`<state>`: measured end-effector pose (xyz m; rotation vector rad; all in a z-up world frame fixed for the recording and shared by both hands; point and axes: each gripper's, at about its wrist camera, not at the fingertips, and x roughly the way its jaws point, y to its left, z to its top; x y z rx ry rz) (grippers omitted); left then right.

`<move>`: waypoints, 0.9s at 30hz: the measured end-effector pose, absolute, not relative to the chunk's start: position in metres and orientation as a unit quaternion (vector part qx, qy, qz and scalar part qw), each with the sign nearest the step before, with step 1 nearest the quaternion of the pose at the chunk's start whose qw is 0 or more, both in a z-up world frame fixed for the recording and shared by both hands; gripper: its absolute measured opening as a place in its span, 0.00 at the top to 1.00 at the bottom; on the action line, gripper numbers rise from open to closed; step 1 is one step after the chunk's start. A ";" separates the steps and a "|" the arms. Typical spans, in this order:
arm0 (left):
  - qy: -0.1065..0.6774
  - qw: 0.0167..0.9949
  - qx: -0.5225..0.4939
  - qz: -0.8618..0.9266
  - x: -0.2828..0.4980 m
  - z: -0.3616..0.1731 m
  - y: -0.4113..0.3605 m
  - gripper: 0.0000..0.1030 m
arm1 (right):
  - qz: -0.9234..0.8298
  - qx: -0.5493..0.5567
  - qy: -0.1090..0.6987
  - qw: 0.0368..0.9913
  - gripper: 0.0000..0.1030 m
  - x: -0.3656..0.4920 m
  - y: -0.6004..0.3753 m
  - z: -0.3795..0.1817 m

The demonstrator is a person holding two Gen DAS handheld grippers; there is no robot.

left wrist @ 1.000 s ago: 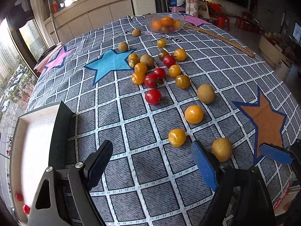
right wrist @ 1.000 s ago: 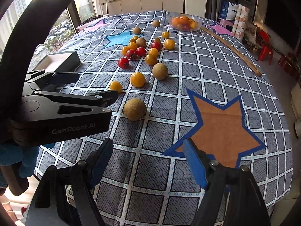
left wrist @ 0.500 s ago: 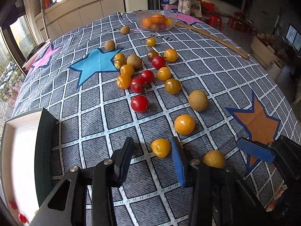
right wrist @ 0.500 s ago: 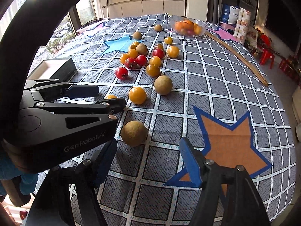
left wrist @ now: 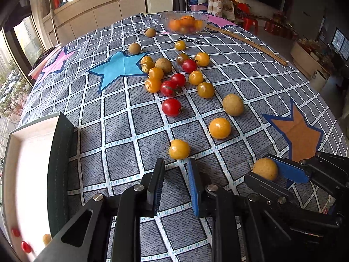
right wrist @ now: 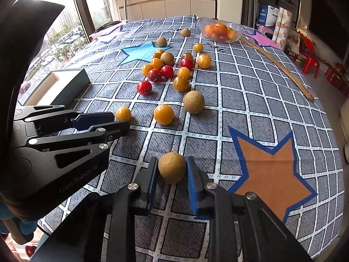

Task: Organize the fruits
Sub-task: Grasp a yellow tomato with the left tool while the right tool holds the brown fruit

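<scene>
- My right gripper [right wrist: 171, 170] is clamped on a brown round fruit [right wrist: 172, 167], one pad pressing each side of it, low on the checked tablecloth [right wrist: 250, 83]
- From my left camera that same fruit [left wrist: 265, 168] shows at about 4 o'clock, pinched in the right gripper [left wrist: 269, 173]
- My left gripper [left wrist: 174, 172] has its jaws narrowly apart with nothing between them; a yellow tomato [left wrist: 179, 149] sits just beyond the tips at 12 o'clock
- In the right view the left gripper [right wrist: 118, 123] reaches in from 9 o'clock, the yellow tomato [right wrist: 123, 113] just at its tips
- Another yellow tomato [right wrist: 163, 114] and a second brown fruit [right wrist: 193, 102] lie further up the cloth, near each other
- Beyond them, toward 12 o'clock, a loose cluster of red and yellow tomatoes [right wrist: 166, 71] lies beside a blue star [right wrist: 139, 52]
- A glass bowl [right wrist: 220, 38] with orange fruit stands at the far edge, about 1 o'clock
- A dark-sided box [left wrist: 62, 170] with a white inside sits at 9 o'clock in my left view; small red tomatoes [left wrist: 25, 246] lie in its near corner
- An orange star [right wrist: 270, 170] lies at 3 o'clock of the held fruit
</scene>
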<state>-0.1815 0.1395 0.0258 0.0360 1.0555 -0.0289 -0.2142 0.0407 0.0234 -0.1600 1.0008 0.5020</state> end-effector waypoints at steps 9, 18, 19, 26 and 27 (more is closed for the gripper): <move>0.494 0.869 0.020 0.007 -0.200 0.028 0.149 0.77 | 0.238 -0.059 0.487 0.838 0.73 -0.229 0.031 0.026; 0.493 0.870 0.016 -0.006 -0.193 0.024 0.146 0.77 | 0.234 -0.039 0.494 0.836 0.73 -0.236 0.016 0.027; 0.492 0.870 0.015 -0.008 -0.193 0.024 0.146 0.76 | 0.234 -0.039 0.494 0.836 0.73 -0.236 0.015 0.028; 0.455 0.890 0.020 -0.003 -0.200 0.034 0.143 0.11 | 0.234 -0.037 0.494 0.836 0.73 -0.235 0.012 0.026; 0.458 0.888 0.024 0.000 -0.196 0.033 0.141 0.11 | 0.234 -0.037 0.495 0.836 0.73 -0.235 0.012 0.026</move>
